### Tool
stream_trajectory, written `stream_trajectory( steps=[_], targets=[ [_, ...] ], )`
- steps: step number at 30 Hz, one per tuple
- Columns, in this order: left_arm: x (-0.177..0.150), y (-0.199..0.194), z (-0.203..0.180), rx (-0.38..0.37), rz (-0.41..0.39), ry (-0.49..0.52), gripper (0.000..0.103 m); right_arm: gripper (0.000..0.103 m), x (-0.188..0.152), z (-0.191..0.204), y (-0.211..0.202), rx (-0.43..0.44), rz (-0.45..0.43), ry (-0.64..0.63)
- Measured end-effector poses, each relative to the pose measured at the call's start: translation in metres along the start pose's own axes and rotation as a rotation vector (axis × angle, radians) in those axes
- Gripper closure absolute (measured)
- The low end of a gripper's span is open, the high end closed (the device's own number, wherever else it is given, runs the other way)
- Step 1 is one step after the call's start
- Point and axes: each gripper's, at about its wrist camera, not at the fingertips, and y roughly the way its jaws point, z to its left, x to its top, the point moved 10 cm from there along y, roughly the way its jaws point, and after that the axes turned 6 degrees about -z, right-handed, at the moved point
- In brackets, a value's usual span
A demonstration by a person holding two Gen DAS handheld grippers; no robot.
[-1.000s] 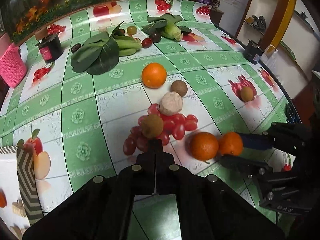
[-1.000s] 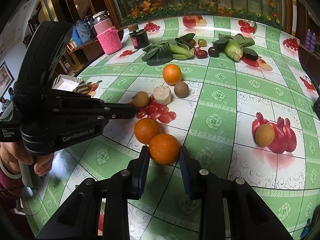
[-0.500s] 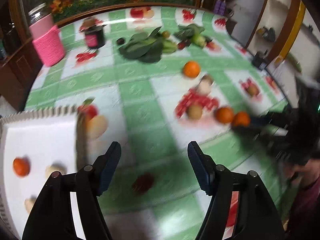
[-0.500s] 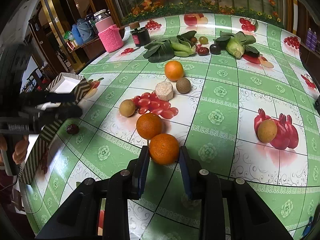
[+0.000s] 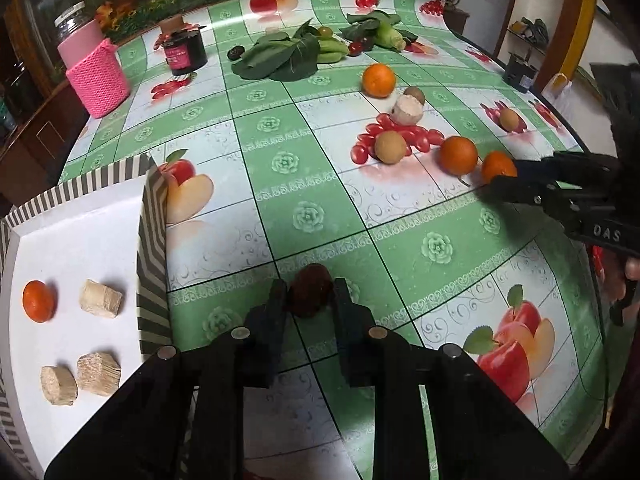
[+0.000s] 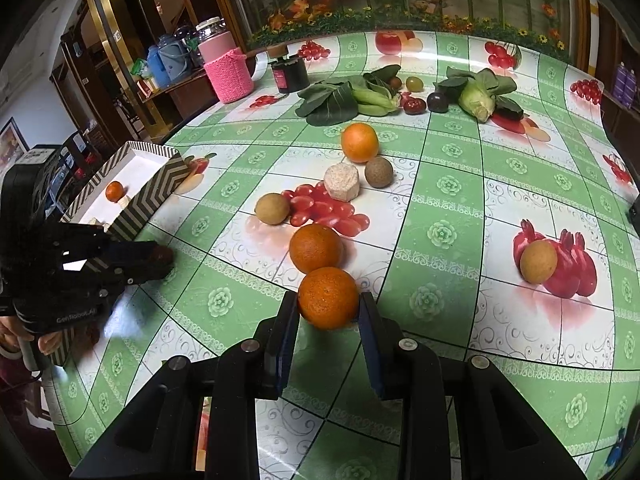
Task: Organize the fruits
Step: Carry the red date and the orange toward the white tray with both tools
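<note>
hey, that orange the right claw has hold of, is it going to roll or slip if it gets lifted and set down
The orange looks round with no flat side, so it would probably roll once released on the smooth tablecloth. The right claw grips it only at two narrow spots, so it might twist or slip. Its dimpled skin likely gives some grip.

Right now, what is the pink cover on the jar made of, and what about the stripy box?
The pink cover looks like knitted yarn: soft, bumpy stitches show. The stripy box seems to be cardboard or stiff paper: thin flat walls, printed zigzag stripes, matte white inside. I cannot be sure of either.
</note>
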Motion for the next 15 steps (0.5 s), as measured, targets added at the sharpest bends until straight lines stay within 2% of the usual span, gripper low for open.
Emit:
stream_trajectory(
  steps=[9,15],
  targets=[
    [0.002,-0.024,0.012,0.001,-0.055,-0.062,0.084,0.072,0.005,0.025,-0.01,0.039,-0.019,-0.012],
    [-0.001,-0.044,0.031,0.01,-0.089,-0.112,0.084,0.072,0.011,0.059,-0.01,0.074,-0.024,-0.047]
  ],
)
